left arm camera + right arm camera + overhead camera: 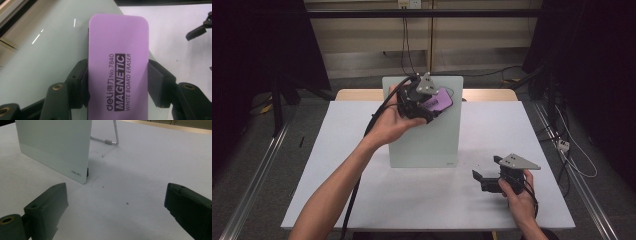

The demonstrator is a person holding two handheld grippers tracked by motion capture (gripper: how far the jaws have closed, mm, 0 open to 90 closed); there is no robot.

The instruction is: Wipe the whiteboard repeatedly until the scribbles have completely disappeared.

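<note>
- Eraser [117, 72] first: purple, rounded corners, with "deli No.7840 MAGNETIC WHITE BOARD ERASER" printed on its face. It's pinched in my left tongs [422, 107], one black pad on each long edge, as the left gripper view shows nicely.
- From the high view the eraser [438, 101] sits up against the upper part of the whiteboard [424, 140], around 12 o'clock on the table [337, 190]. Can't honestly tell whether it's pressed flat on the glass or just hovering a hair off it.
- My left hand [394, 122] comes in from about 7 o'clock, forearm angled up across the table, and the black cable [374, 117] trails back along my arm.
- The whiteboard is a pale, glossy panel propped upright mid-table. In the right gripper view you can see the small "deli" logo at its lower corner [76, 173], with a thin metal stand leg [110, 141] behind it.
- Right tongs [487, 170] are spread wide with nothing between them. In the right gripper view the two jaws stand far apart over bare white table [130, 182].
- My right hand [514, 192] rests down at about 5 o'clock on the table, well apart from the board, tongs pointing toward 10 o'clock, with the grey triangular plate [517, 161] on top.
- A few little dark specks [127, 203] lie on the tabletop between the right tongs and the board.
</note>
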